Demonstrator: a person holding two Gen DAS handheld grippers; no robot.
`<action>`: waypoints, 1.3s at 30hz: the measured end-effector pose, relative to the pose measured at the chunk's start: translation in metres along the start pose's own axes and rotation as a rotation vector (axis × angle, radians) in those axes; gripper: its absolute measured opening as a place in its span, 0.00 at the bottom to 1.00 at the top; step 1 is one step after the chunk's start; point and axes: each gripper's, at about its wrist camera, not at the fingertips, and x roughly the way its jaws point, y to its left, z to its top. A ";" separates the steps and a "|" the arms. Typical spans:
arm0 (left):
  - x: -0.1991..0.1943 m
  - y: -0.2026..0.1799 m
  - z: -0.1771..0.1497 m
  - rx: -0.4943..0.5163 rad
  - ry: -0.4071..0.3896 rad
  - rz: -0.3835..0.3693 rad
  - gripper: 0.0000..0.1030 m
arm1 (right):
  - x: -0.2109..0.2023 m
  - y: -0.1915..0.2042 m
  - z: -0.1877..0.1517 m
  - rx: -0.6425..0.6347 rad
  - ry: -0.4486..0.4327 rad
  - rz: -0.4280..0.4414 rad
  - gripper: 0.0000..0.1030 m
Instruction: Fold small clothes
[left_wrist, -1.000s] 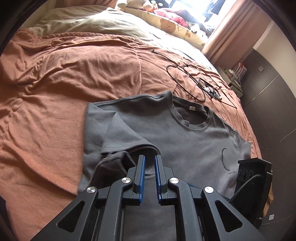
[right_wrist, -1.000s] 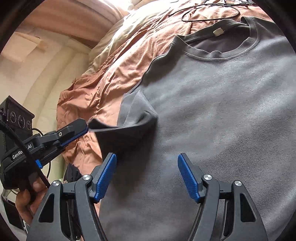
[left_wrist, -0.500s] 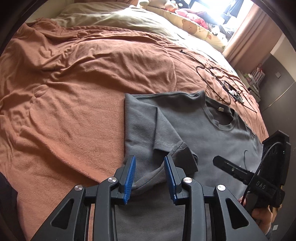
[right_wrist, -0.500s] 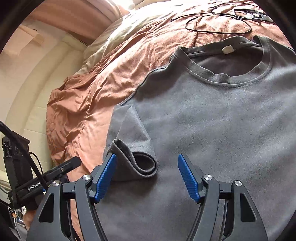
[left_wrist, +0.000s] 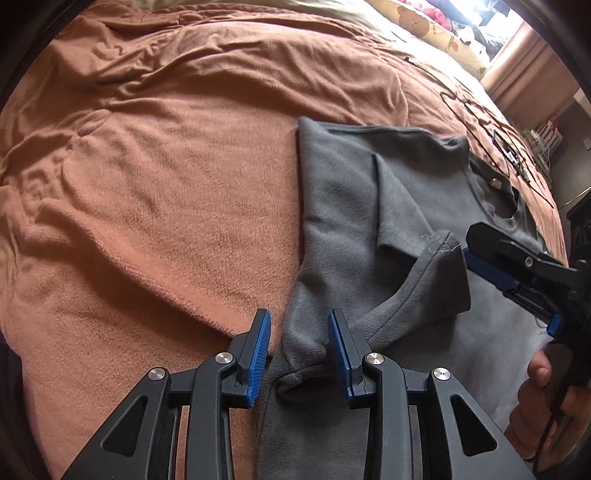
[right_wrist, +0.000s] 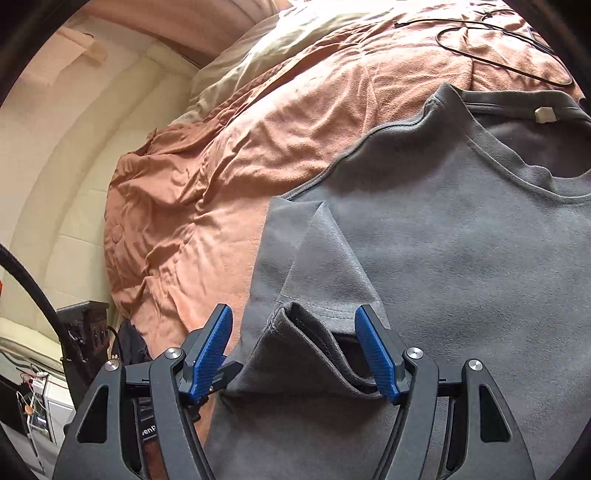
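A small grey T-shirt lies flat on a rust-orange blanket, its left sleeve folded in over the chest. My left gripper is open, its jaws on either side of a raised fold at the shirt's left edge. My right gripper is open wide around the cuff of the folded sleeve. It also shows in the left wrist view, just right of the sleeve cuff. The shirt's collar and label lie at the far right.
Black cables and a small device lie on the blanket beyond the collar. Pillows and a curtain stand at the far end. A dark cabinet is beside the bed on the left.
My left gripper let go of the sleeve, opened and drew back to the shirt's left edge. The sleeve now lies folded on the chest. My right gripper moved in around its cuff.
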 end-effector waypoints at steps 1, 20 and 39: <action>0.002 0.002 -0.002 -0.005 0.012 -0.008 0.33 | 0.001 0.002 0.000 -0.003 0.004 0.004 0.57; -0.021 0.006 -0.027 -0.004 0.023 -0.007 0.33 | -0.019 0.010 -0.030 -0.106 0.212 -0.073 0.32; -0.019 0.017 -0.010 -0.022 -0.021 -0.012 0.33 | 0.035 0.074 -0.030 -0.594 0.139 -0.432 0.63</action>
